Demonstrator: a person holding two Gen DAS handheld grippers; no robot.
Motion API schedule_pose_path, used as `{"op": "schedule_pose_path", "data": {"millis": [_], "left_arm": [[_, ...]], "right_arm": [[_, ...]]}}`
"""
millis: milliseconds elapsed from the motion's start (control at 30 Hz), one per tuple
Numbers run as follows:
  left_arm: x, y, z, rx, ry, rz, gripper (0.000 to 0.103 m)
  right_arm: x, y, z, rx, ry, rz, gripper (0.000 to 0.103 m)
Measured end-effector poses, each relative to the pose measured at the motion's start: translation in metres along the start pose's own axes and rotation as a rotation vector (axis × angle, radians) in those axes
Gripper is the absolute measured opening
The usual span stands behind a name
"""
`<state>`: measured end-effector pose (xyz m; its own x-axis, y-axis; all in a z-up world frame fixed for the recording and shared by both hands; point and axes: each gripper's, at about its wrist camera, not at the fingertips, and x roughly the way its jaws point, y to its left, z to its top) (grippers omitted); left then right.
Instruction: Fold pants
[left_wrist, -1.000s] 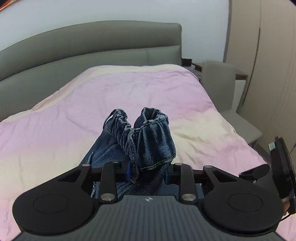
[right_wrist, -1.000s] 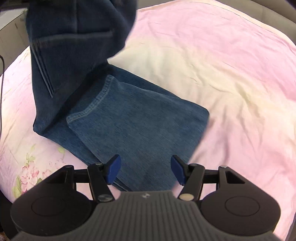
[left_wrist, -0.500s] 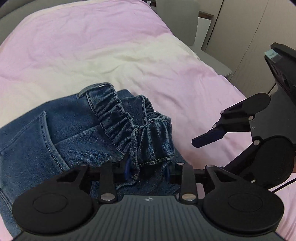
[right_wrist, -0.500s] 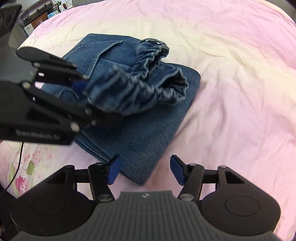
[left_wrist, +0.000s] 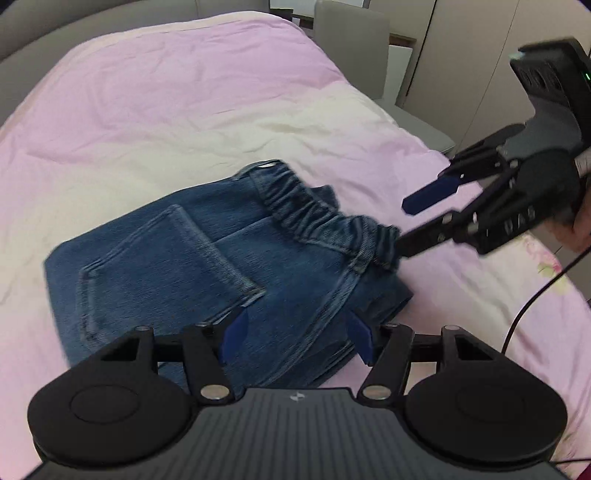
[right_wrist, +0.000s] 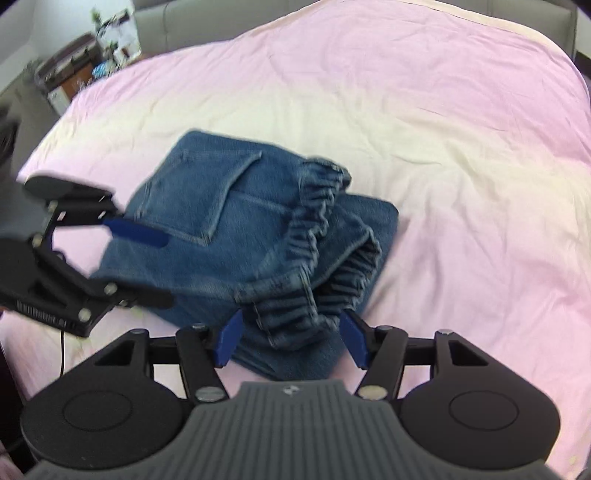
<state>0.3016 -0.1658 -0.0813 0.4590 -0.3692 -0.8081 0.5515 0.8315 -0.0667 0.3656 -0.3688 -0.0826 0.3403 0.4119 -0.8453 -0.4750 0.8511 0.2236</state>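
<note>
On the pink bed (left_wrist: 184, 110), folded blue jeans (left_wrist: 177, 258) lying flat, stretchy waistband bunched on top, left gripper (left_wrist: 295, 338) wide apart holding nothing, right gripper (right_wrist: 291, 338) also apart, empty.

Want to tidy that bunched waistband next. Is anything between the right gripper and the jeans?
Nothing visible. The right gripper is open just in front of the bunched waistband of the jeans, while the left gripper sits off to the side.

Lower layers of folded jeans (left_wrist: 207, 258) hidden, waistband (right_wrist: 314, 229) motion-blurred, nightstand clutter (right_wrist: 85, 62) indistinct
</note>
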Motion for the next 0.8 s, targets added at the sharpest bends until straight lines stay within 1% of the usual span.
{"op": "schedule_pose_path", "data": {"millis": [33,100,200,333,467,500,533,567,600,633,667,700,733,800], "left_arm": [[-0.007,0.007,-0.008,0.004,-0.002,0.036,0.075],[-0.016,0.023,-0.026,0.003,0.012,0.101,0.076],[-0.024,0.046,-0.057,-0.022,0.043,0.164,0.079],[-0.025,0.073,-0.098,-0.113,0.087,0.182,0.08],[-0.022,0.086,-0.126,-0.201,0.104,0.13,0.08],[-0.018,0.086,-0.129,-0.205,0.11,0.12,0.08],[-0.015,0.085,-0.13,-0.203,0.113,0.12,0.079],[-0.012,0.083,-0.13,-0.194,0.115,0.126,0.072],[-0.007,0.082,-0.129,-0.188,0.122,0.139,0.064],[-0.004,0.082,-0.128,-0.191,0.135,0.152,0.043],[-0.003,0.084,-0.127,-0.202,0.142,0.158,0.038],[-0.005,0.085,-0.128,-0.212,0.139,0.156,0.035],[-0.007,0.086,-0.128,-0.216,0.134,0.159,0.031],[-0.014,0.088,-0.131,-0.23,0.118,0.161,0.028]], "right_arm": [[0.003,0.001,0.006,0.027,-0.01,0.003,0.056],[0.013,0.0,0.018,0.084,-0.021,0.004,0.056],[0.036,-0.002,0.034,0.159,-0.028,0.006,0.055],[0.068,-0.007,0.051,0.209,-0.002,-0.05,0.053],[0.095,-0.01,0.054,0.227,0.046,-0.088,0.046],[0.096,-0.009,0.053,0.23,0.053,-0.094,0.038],[0.095,-0.007,0.054,0.228,0.057,-0.099,0.035],[0.092,-0.003,0.055,0.215,0.055,-0.105,0.027],[0.086,0.003,0.057,0.198,0.045,-0.11,0.023],[0.078,0.01,0.061,0.171,0.027,-0.121,0.02],[0.069,0.016,0.064,0.147,0.008,-0.123,0.01],[0.055,0.023,0.068,0.134,-0.015,-0.118,0.007],[0.043,0.03,0.071,0.123,-0.035,-0.119,0.007],[0.02,0.039,0.073,0.109,-0.066,-0.118,0.005]]}}
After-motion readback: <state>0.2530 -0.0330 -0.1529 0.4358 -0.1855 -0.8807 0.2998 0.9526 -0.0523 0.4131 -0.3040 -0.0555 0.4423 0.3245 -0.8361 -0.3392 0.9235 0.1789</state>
